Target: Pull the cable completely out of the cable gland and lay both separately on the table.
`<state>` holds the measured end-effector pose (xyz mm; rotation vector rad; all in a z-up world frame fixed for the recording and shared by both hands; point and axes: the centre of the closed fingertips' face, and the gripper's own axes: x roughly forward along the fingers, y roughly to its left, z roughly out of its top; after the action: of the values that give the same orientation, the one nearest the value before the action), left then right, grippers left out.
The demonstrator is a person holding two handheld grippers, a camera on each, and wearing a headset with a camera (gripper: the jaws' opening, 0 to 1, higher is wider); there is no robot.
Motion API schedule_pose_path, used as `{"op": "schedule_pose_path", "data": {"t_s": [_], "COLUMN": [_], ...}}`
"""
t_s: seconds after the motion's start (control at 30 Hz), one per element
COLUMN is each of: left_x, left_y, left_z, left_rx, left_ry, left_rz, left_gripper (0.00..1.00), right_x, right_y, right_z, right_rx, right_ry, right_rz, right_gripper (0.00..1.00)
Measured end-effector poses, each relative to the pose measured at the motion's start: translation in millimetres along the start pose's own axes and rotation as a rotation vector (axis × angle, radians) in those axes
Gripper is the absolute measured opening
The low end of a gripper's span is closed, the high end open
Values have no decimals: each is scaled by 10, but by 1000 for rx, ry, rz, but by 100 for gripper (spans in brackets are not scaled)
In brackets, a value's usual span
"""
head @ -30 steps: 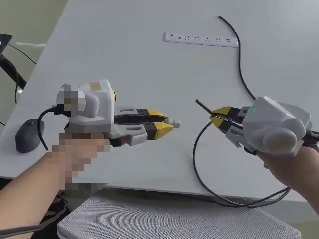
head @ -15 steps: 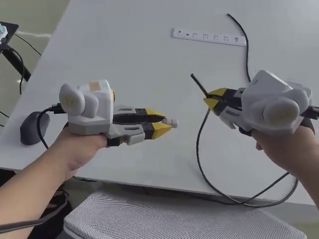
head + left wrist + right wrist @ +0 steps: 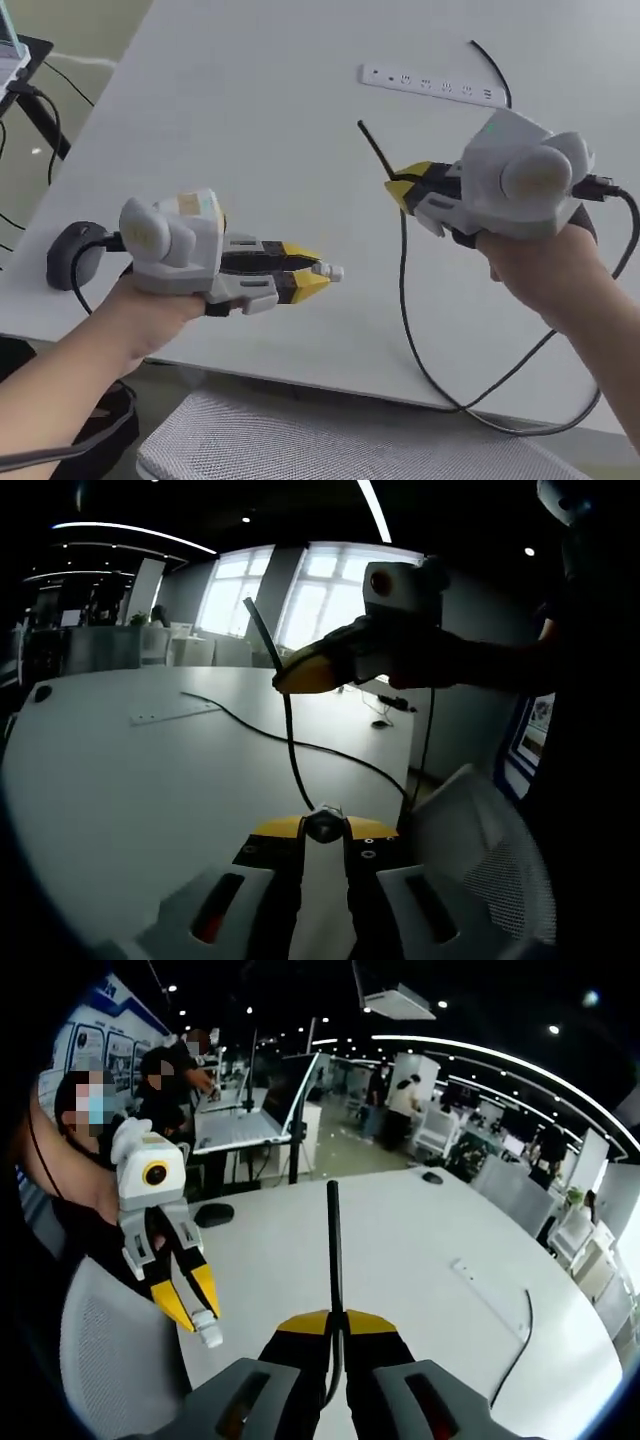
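Left claw is clamped tight around the small pale cable gland, whose tip pokes out past the yellow jaw ends, and it's held in the air just over the near edge of the white bench. Over on the other side, the right claw sits higher, its jaws pinched closed on the black cable. The cable's free end stands up bare beyond the jaws, and the rest drops away in a long loop below the bench edge, in front of the grey mesh chair. Gland and cable are well apart, with open air between them, and neither one is lying on the bench. In the right gripper view the cable runs straight up between the closed jaws, with the left claw off to one side carrying the gland. Further back on the bench lies a white power strip, and a dark mouse rests near the left edge
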<state>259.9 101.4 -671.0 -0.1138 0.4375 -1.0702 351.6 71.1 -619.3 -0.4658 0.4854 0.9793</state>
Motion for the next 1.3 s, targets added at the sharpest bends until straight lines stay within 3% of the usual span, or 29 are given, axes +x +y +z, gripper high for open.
{"op": "schedule_pose_path", "data": {"t_s": [0.33, 0.57, 0.63, 0.73, 0.93, 1.17, 1.3], "left_x": [-104, -177, -195, -209, -230, -235, -248], "left_y": [145, 241, 275, 330, 407, 522, 587], "left_z": [-179, -317, -339, -404, -567, -783, -839], "left_rx": [5, -5, -11, -19, -50, -106, -121], "left_ry": [20, 45, 43, 45, 61, 71, 71], "left_rz": [-6, -21, -20, -17, -10, 9, 14], "left_gripper": [15, 15, 15, 15, 15, 15, 15], "right_x": [336, 663, 760, 931, 1223, 1535, 1635], "right_y": [143, 275, 320, 415, 649, 796, 873], "right_z": [133, 61, 40, -20, -110, -286, -272], "right_rx": [30, -16, -58, -127, -188, -204, -221], "right_ry": [18, 77, 93, 127, 156, 208, 213], "right_rz": [58, 88, 98, 130, 208, 264, 293], "right_gripper": [0, 0, 0, 0, 0, 0, 0]}}
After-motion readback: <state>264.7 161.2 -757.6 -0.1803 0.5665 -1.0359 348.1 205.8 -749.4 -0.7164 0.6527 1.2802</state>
